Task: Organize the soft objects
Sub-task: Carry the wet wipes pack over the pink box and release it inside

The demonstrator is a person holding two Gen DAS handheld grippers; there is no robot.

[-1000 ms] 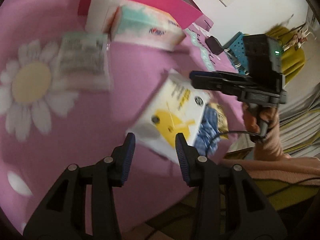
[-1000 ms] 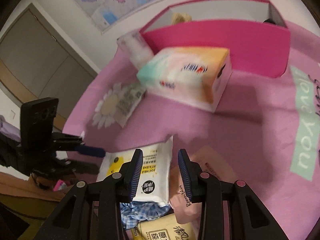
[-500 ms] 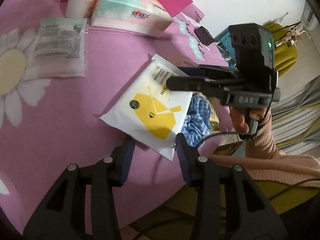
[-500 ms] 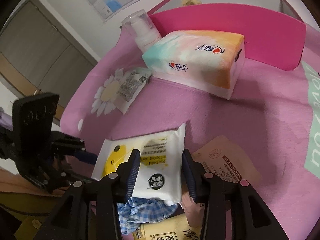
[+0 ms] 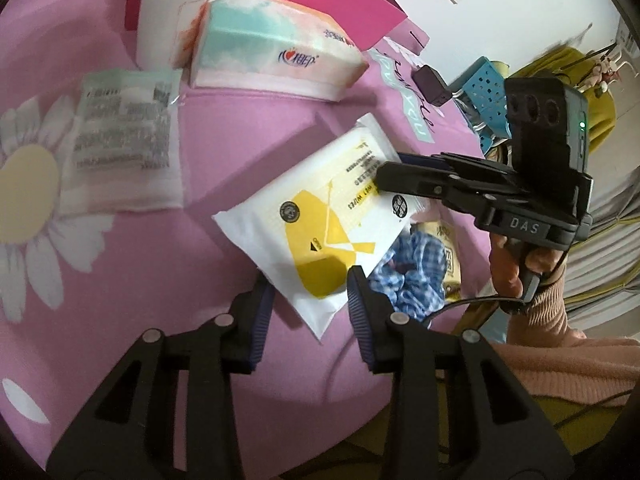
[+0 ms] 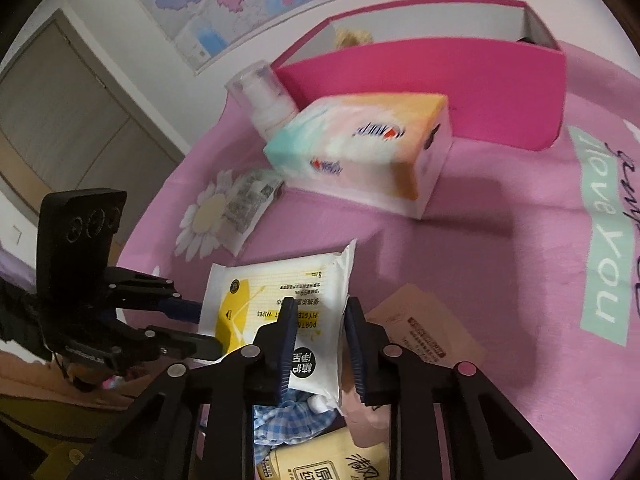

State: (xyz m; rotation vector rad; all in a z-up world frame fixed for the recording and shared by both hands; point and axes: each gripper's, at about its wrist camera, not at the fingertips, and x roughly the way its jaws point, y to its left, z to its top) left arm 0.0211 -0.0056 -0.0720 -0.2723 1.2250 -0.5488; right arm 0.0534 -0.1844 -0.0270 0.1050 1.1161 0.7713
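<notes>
1. At the far left in the left wrist view, a flat, crinkly clear-wrapped sachet [image 5: 124, 144] with fine print lies on the pink cloth [image 5: 152, 264], partly over a printed white daisy with a yellow centre.
2. Behind it stands a smooth white plastic pump bottle [image 5: 168, 12], just beside a soft rectangular tissue pack [image 5: 276, 52] in teal, white and orange film; a rigid magenta box [image 6: 432, 80] with an open top sits behind both.
3. The left gripper [image 5: 310, 300] has just been closing; its ribbed blue pads flank the near corner of the wipes pack [image 5: 324, 224] and, in the right wrist view, pinch its end.
4. The wipes pack is a flat, glossy white pouch with a yellow graphic and crimped ends. Its long axis runs diagonally from the near corner up and to the right, and it is raised off the cloth, casting a shadow.
5. The right gripper [image 6: 318, 344] has also just been closing and clamps the pack's opposite end.
6. Below the pack lie a crumpled blue checked fabric piece [image 5: 412, 276], a yellow tissue packet [image 6: 332, 464] and a flat tan sachet [image 6: 428, 332].
7. A hand [image 5: 516, 264] in a peach knit sleeve holds the right gripper.
</notes>
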